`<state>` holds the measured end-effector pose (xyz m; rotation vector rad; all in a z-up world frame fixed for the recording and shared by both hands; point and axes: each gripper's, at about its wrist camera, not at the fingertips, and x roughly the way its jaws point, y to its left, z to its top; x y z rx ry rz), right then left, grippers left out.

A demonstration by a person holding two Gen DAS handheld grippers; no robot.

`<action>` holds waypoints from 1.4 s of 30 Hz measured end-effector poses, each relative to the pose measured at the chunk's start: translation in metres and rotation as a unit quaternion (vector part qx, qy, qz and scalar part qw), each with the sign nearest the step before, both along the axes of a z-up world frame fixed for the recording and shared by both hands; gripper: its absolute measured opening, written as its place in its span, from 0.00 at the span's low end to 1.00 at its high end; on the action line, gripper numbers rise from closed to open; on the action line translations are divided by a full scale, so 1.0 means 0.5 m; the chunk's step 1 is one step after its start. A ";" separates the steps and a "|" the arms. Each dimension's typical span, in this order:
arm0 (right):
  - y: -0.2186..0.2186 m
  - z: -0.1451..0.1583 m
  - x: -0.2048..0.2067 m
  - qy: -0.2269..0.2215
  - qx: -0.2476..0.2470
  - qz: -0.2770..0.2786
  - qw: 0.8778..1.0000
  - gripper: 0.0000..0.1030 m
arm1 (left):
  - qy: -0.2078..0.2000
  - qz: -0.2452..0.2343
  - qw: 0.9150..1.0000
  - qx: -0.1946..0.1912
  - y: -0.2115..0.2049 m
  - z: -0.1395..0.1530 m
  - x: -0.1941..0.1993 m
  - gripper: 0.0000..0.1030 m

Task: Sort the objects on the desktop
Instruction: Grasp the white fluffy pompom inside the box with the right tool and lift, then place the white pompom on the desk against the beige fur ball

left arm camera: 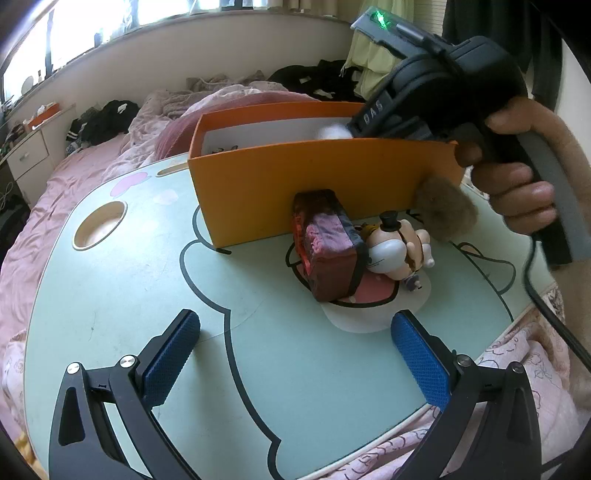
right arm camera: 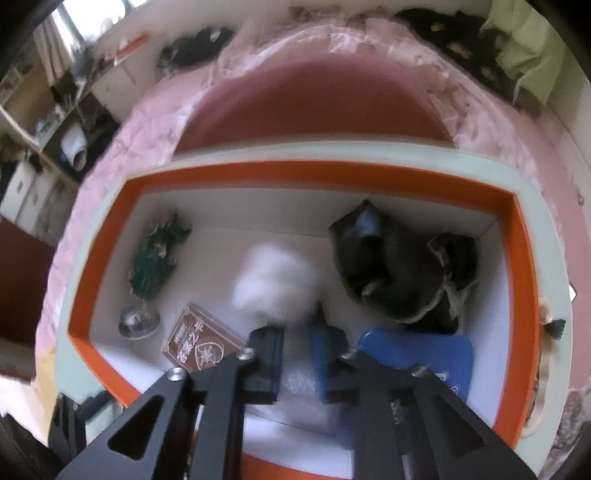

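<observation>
Right gripper (right arm camera: pixel 297 332) points steeply down into the orange box (right arm camera: pixel 524 258), its jaws closed on a white fluffy ball (right arm camera: pixel 273 277) (blurred) above the box floor. Farther left, the left gripper (left arm camera: pixel 295 350) hangs open and empty over the table (left arm camera: pixel 129 295), short of the dark red block (left arm camera: pixel 328 247) and figurine (left arm camera: pixel 395 247).

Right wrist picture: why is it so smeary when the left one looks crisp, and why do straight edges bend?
Right wrist view: smeared throughout, probably motion blur; the white fluff at the claw is a haze, the orange box rim streaked. Left wrist view: mostly sharp; the fisheye lens bows the table edge, and the window is blown out white.
</observation>
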<state>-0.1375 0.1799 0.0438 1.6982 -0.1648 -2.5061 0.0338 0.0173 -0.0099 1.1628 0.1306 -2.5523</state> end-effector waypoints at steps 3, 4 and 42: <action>0.019 0.021 0.015 0.017 -0.067 -0.004 0.998 0.02 | 0.000 0.001 1.000 0.000 -0.001 0.003 0.001 1.00; 0.022 0.035 0.025 0.031 -0.081 0.000 0.996 0.02 | 0.000 0.001 1.000 -0.001 0.000 0.003 0.002 1.00; 0.016 0.132 0.083 0.114 -0.141 0.042 0.983 0.30 | 0.003 0.010 1.000 -0.003 -0.008 0.011 -0.002 1.00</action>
